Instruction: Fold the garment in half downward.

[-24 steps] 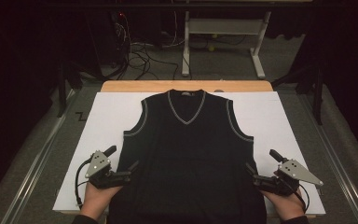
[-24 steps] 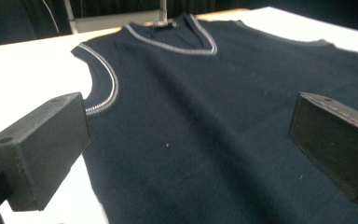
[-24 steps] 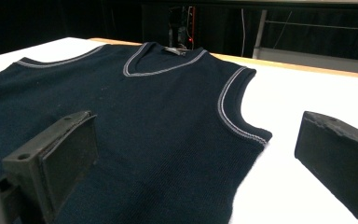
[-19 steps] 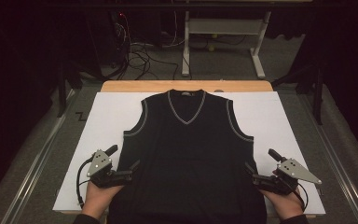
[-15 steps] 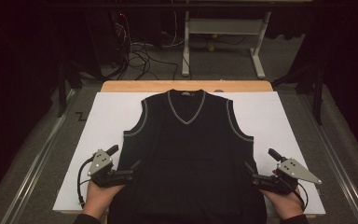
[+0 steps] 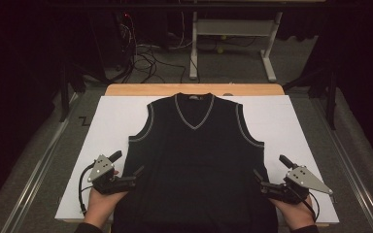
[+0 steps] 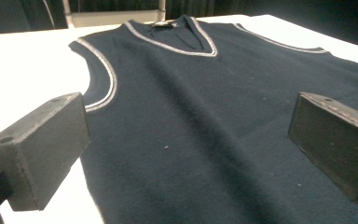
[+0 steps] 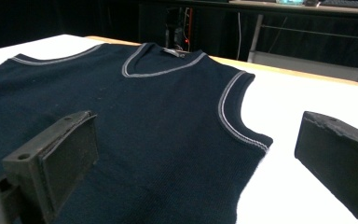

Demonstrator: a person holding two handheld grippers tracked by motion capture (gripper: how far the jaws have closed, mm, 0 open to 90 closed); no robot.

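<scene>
Two hand-held grippers sit low at the near end of the table [image 6: 291, 116], one each side of a dark navy sleeveless vest [image 6: 196, 165]. The vest lies flat, front up, on the white sheet [image 6: 107, 126] covering the table, w/ its V-neck at the end far from both grippers and its hem running off the near edge btwn the person's hands.

Left hand-held gripper [image 6: 128, 171]: jaws spread wide, nothing btwn the pads. Its tips are at the vest's left side seam, below the armhole; contact w/ the cloth can't be told. In the left gripper view the two black pads stand far apart: one over white sheet just beside the grey-trimmed armhole [image 7: 103, 77], the other over the navy body. The neckline [image 7: 172, 39] is well ahead of the jaws.

Right hand-held gripper [image 6: 267, 177]: also spread wide, holding nothing. Tips sit at the vest's right side seam, again below the armhole. In the right gripper view one pad hovers over the knit, the other over bare sheet, w/ the armhole trim [image 8: 235, 116] and the vest's edge running btwn them.

Both point inward and fwd, toward the garment. A grey three-cornered plate tops each. Beyond the table's far wooden edge [image 6: 194, 90], well ahead of the grippers, are floor cables [image 6: 145, 56] and a metal frame [image 6: 233, 29] in the dark.
</scene>
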